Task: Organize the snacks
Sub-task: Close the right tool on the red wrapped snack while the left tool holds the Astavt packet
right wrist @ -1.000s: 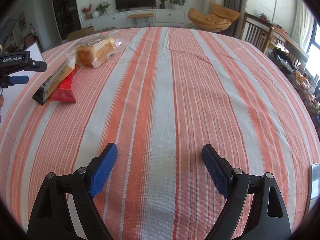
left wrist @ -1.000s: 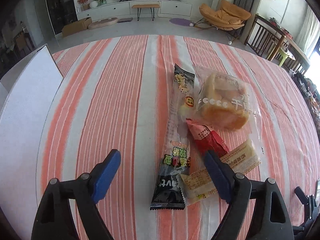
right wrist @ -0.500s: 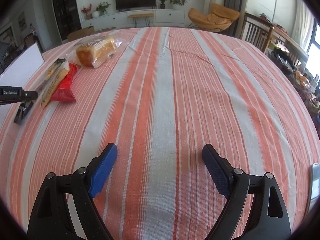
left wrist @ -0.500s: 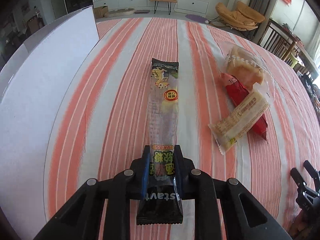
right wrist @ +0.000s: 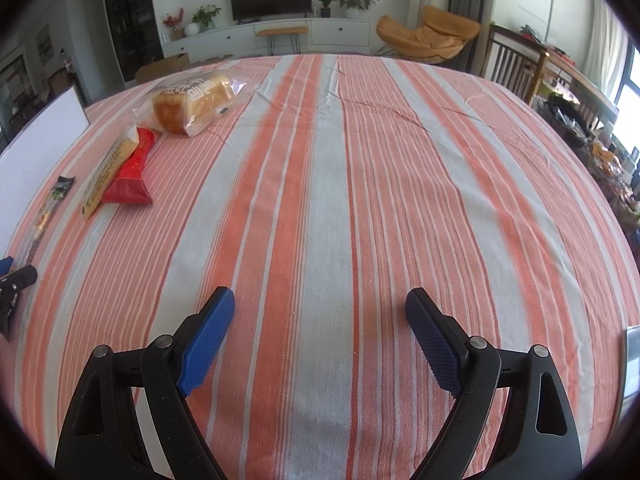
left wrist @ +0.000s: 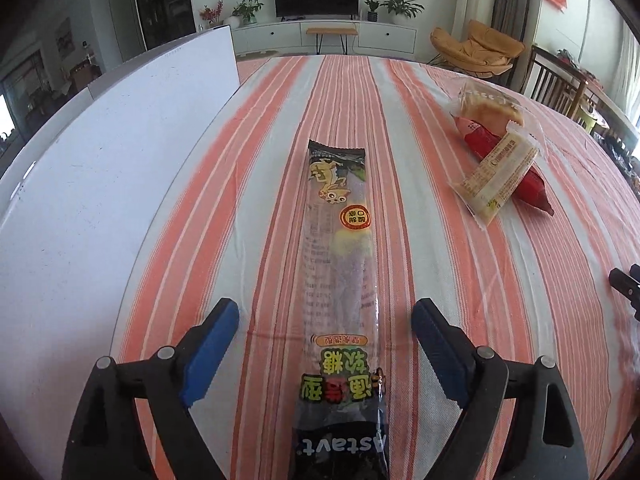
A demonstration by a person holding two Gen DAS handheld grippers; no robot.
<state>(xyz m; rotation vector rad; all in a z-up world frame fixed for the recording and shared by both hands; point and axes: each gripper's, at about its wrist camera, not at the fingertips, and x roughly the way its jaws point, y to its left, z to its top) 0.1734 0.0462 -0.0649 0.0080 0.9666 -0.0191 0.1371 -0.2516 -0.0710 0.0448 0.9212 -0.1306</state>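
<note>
A long black candy pack [left wrist: 340, 272] lies flat on the striped tablecloth [left wrist: 460, 280], its near end between the blue pads of my left gripper [left wrist: 325, 330], which is open and not touching it. The pack also shows at the far left of the right wrist view [right wrist: 50, 204]. To the right lie a beige wafer pack [left wrist: 498, 178] across a red pack [left wrist: 504, 166], with a bagged bread [left wrist: 490, 106] behind them. My right gripper [right wrist: 320, 316] is open and empty over bare cloth, far from the snacks [right wrist: 120, 168].
A white board [left wrist: 100, 168] stands along the table's left edge, close beside the candy pack. The right gripper's tip [left wrist: 626, 284] shows at the right edge of the left wrist view. Chairs and a second table stand beyond the far right.
My left gripper was shut on the candy pack's near end half a second ago; it has opened and let the pack go, left of the other snacks. The right gripper has not moved.
</note>
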